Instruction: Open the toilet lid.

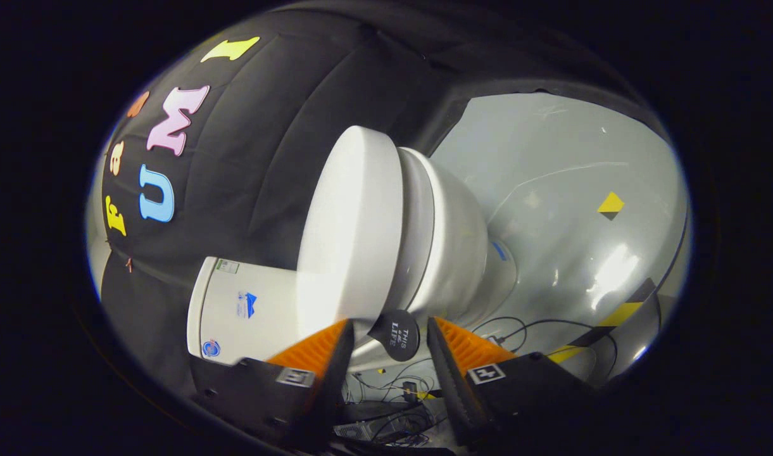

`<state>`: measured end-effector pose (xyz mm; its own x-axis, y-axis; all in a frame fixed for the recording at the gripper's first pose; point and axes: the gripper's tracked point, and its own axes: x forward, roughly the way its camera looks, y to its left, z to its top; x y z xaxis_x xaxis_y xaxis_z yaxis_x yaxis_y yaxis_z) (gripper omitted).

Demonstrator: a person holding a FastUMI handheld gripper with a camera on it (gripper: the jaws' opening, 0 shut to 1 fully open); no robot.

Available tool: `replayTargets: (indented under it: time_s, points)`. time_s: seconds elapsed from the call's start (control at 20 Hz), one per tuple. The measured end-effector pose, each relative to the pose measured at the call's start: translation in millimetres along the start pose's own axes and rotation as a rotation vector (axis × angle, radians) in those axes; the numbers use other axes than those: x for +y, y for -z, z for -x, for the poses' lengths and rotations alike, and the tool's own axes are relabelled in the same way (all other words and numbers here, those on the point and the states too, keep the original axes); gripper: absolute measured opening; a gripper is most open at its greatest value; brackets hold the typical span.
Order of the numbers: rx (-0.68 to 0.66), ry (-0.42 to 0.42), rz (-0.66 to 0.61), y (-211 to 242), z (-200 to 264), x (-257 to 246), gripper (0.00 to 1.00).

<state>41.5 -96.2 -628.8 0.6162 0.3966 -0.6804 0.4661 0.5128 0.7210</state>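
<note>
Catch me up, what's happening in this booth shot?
A person is bringing the hand-held gripper up to a white toilet to open its lid. The view is rolled sideways. The lid is down on the seat, not yet lifted. The fingers are open, with a small round black tab at the lid's front edge between them; neither finger clearly presses on it. The tank lies beyond the lid.

My gripper [389, 329] fingers parted, nothing clamped; closed white plastic toilet lid [351, 228] just ahead, round black tag [395, 334] between fingertips.
</note>
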Motion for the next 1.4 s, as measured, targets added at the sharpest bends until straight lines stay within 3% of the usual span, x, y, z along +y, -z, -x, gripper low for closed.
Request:
replayTargets:
  time_s: [0.2, 0.25, 0.3, 0.4, 0.5, 0.7, 0.95, 1.4]
  points:
    - [0.028, -0.043, -0.095, 6, -8, -2, 0.33]
    - [0.018, -0.058, -0.121, 20, -27, 0, 0.27]
    - [0.021, -0.059, -0.136, 5, 0, 2, 0.22]
    - [0.018, -0.062, -0.094, 7, -2, 7, 0.20]
    - [0.034, -0.012, -0.066, 7, 2, 12, 0.16]
    - [0.036, 0.066, 0.036, 7, 12, 30, 0.16]
    - [-0.033, 0.076, 0.086, 2, 34, 73, 0.16]
    - [-0.162, 0.206, 0.345, 14, 66, 164, 0.16]
